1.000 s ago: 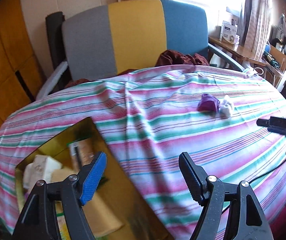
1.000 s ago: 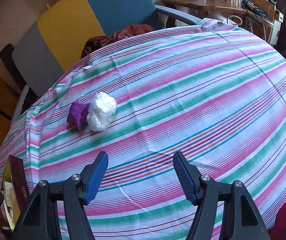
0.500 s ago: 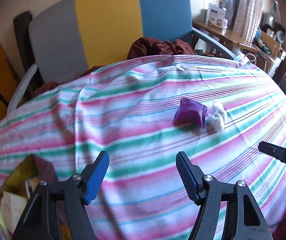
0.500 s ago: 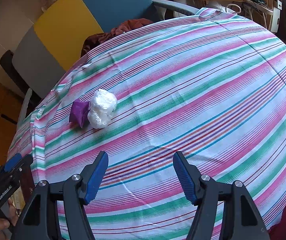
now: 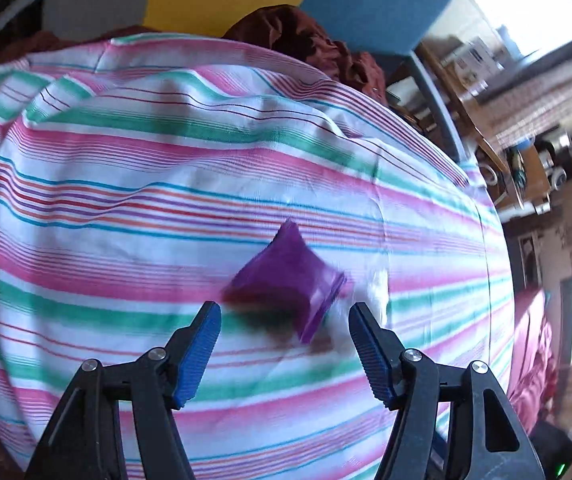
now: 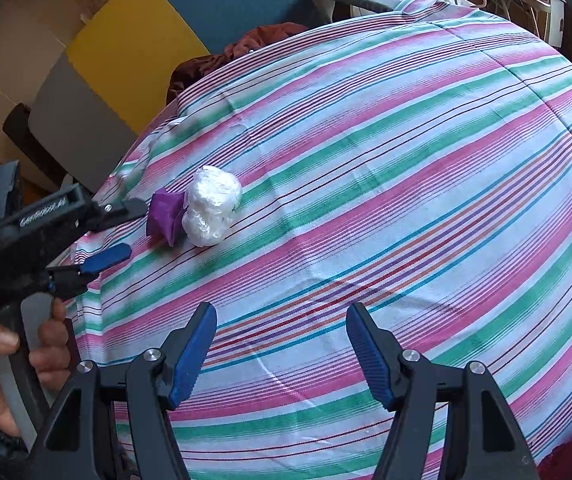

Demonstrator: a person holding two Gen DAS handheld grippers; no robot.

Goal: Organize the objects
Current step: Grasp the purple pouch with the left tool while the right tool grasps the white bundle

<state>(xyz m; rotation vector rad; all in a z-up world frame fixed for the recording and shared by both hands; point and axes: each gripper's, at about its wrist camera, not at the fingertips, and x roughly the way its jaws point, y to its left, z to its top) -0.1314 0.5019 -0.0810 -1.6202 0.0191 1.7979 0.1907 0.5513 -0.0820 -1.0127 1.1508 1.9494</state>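
A purple packet lies on the striped tablecloth, just in front of my open left gripper. A white crumpled plastic bundle sits at its right side, blurred. In the right wrist view the purple packet and white bundle touch each other, and the left gripper is open right beside the packet. My right gripper is open and empty, above the cloth nearer the front.
A chair with grey, yellow and blue back panels stands behind the table with dark red cloth on its seat. A cluttered wooden shelf is at the far right.
My left gripper has swung away from the gold box at the left and moved right, up close to the purple packet. The right gripper has hardly moved.
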